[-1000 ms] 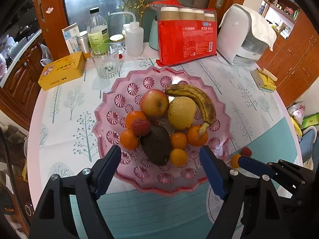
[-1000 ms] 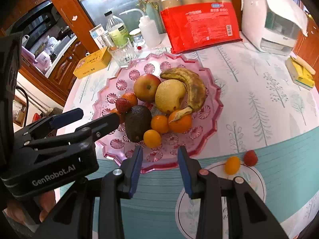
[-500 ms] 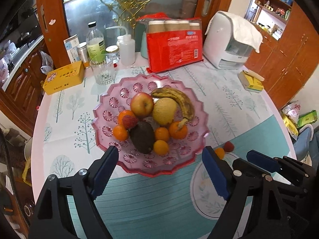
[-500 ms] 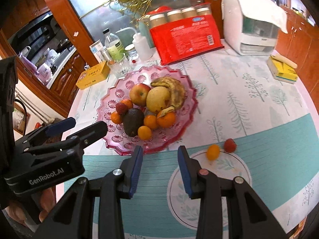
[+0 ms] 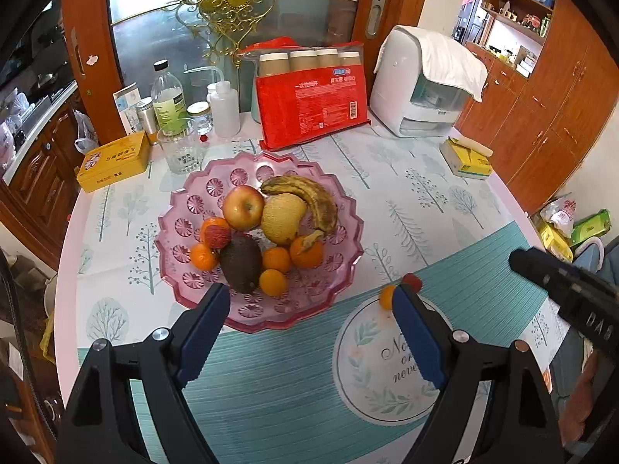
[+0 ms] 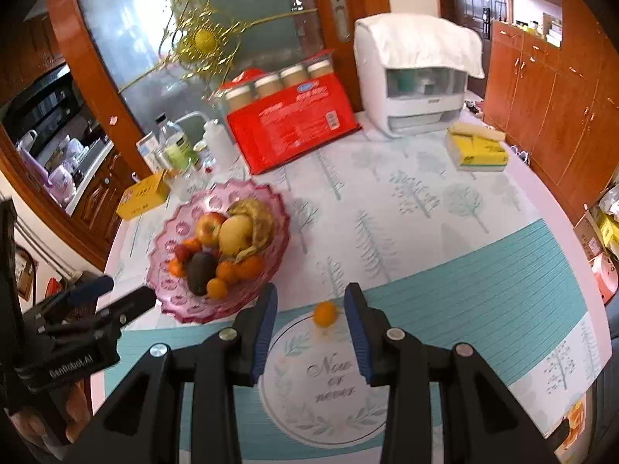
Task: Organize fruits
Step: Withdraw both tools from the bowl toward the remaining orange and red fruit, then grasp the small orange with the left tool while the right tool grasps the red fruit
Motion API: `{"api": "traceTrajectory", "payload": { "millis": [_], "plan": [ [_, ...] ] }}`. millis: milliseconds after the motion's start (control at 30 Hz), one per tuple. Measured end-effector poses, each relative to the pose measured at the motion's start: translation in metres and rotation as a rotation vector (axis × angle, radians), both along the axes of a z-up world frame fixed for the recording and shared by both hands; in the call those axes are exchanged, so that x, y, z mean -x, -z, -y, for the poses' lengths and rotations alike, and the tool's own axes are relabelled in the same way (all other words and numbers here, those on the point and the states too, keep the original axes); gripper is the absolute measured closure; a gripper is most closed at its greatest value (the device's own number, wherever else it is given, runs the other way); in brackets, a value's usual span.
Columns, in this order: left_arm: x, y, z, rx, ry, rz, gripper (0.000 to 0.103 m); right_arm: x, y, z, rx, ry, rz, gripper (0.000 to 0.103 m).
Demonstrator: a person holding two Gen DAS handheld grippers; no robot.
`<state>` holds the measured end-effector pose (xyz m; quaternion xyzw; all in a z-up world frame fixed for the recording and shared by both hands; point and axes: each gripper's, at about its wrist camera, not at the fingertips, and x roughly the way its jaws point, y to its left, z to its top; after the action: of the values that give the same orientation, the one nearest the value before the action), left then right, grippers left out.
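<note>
A pink glass fruit plate [image 5: 182, 208] [image 6: 271, 193] holds an apple [image 5: 243, 207], a banana [image 5: 309, 197], a pear, an avocado [image 5: 240, 258], several small oranges and a lychee. A loose small orange [image 6: 325, 313] [image 5: 386, 297] and a red lychee [image 5: 411, 280] lie on the tablecloth to the plate's right. My left gripper [image 5: 309, 321] is open and empty, at the plate's near rim. My right gripper [image 6: 311, 324] is open and empty, its jaws either side of the loose orange, a little short of it.
At the back stand a red pack of cups [image 5: 311, 104], a white appliance [image 5: 421, 85], bottles [image 5: 167, 100], a glass [image 5: 181, 150] and a yellow box [image 5: 113, 161]. A yellow tissue pack [image 5: 466, 158] lies at the right. The round table edge curves near on both sides.
Both grippers have pulled back and up from the plate. The right gripper has swung right, now lined up with the loose orange, and its jaws have opened wider.
</note>
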<state>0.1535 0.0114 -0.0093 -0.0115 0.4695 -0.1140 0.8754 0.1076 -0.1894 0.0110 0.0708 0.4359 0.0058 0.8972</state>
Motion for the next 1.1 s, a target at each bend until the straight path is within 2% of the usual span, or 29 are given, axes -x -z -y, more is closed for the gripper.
{"api": "traceTrajectory", "payload": {
  "millis": [133,233,433,600,833,967,1100],
  "plan": [
    [0.001,0.003,0.017,-0.014,-0.022,-0.004,0.018,-0.009,-0.002,0.022,0.011,-0.009,0.008,0.066],
    [-0.001,0.011,0.034,-0.011,-0.032,-0.025,0.018,-0.02,0.009,0.037,0.01,-0.034,-0.017,0.066],
    [0.0,0.04,0.082,-0.027,-0.027,-0.068,0.018,-0.041,0.043,0.06,0.017,-0.118,-0.1,0.066],
    [-0.003,0.077,0.118,-0.032,-0.024,-0.09,0.019,-0.059,0.071,0.077,-0.003,-0.176,-0.151,0.066],
    [-0.023,0.132,0.136,0.01,-0.091,-0.15,0.04,-0.079,0.116,0.087,-0.036,-0.262,-0.235,0.066],
    [-0.031,0.152,0.138,0.022,-0.115,-0.177,0.052,-0.086,0.133,0.087,-0.054,-0.295,-0.263,0.066],
    [-0.034,0.165,0.143,0.016,-0.12,-0.19,0.058,-0.09,0.145,0.084,-0.069,-0.322,-0.282,0.066]
  ]
}}
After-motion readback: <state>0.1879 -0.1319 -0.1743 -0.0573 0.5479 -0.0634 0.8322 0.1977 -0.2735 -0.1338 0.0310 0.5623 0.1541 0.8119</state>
